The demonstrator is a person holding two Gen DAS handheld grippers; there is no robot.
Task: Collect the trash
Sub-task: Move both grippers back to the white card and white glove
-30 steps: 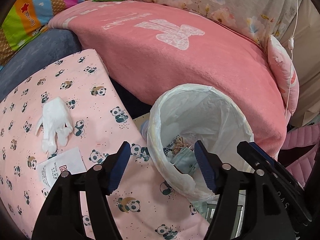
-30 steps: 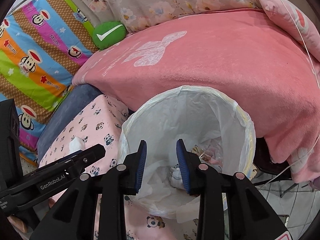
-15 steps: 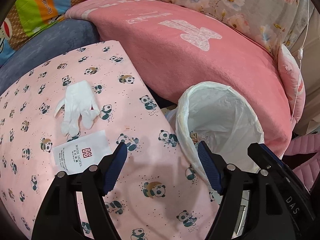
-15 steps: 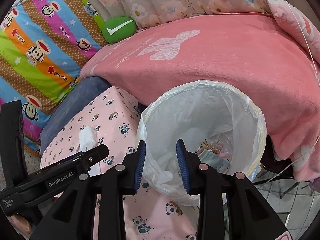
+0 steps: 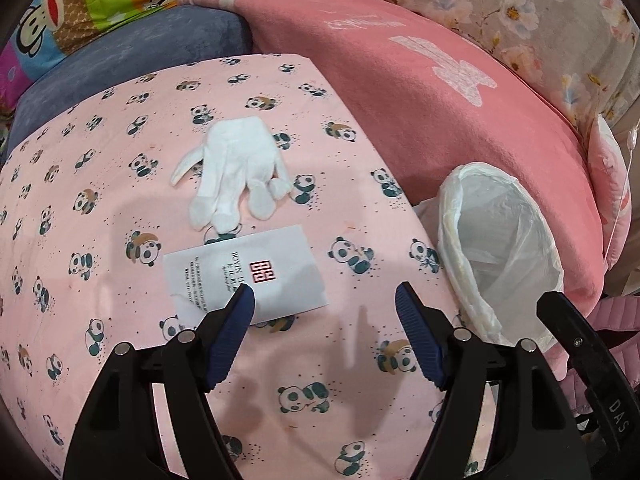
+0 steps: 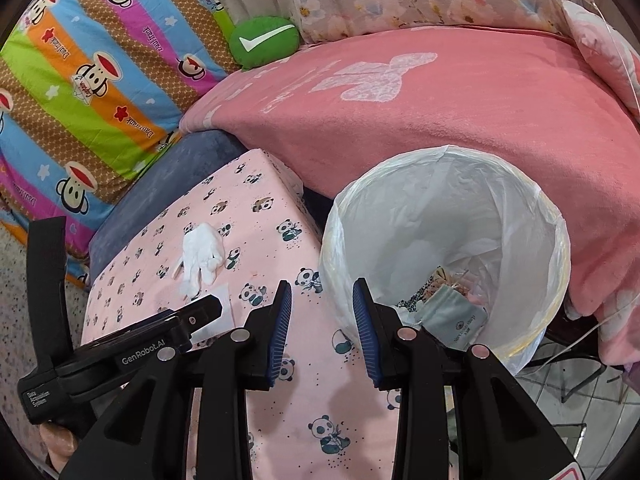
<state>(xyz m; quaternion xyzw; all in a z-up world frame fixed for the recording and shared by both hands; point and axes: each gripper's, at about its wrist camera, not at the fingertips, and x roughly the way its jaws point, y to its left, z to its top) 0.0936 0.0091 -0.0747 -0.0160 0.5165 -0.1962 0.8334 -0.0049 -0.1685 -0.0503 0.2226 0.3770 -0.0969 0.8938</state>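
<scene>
A white glove (image 5: 236, 168) (image 6: 200, 258) lies flat on the pink panda-print cushion (image 5: 100, 240) (image 6: 312, 400). Just in front of it rests a white paper packet (image 5: 244, 276) with a red square mark. My left gripper (image 5: 324, 304) hovers open above the cushion, its left fingertip over the packet's near edge, nothing between the jaws. A white-lined trash bin (image 5: 500, 248) (image 6: 452, 256) stands right of the cushion, with wrappers at its bottom. My right gripper (image 6: 322, 304) is open and empty near the bin's left rim. The left gripper's body (image 6: 132, 344) shows at lower left.
A pink blanket (image 5: 420, 92) (image 6: 420, 120) covers the bed behind the bin. A grey-blue cushion (image 5: 140, 56) and a striped monkey-print quilt (image 6: 92, 80) lie at the back left, with a green tick pillow (image 6: 264, 40). Tiled floor (image 6: 580, 384) shows right of the bin.
Both grippers have shifted left, away from the bin and over the panda cushion. The glove and packet now sit near the middle of the left wrist view. The left jaws widened slightly.
</scene>
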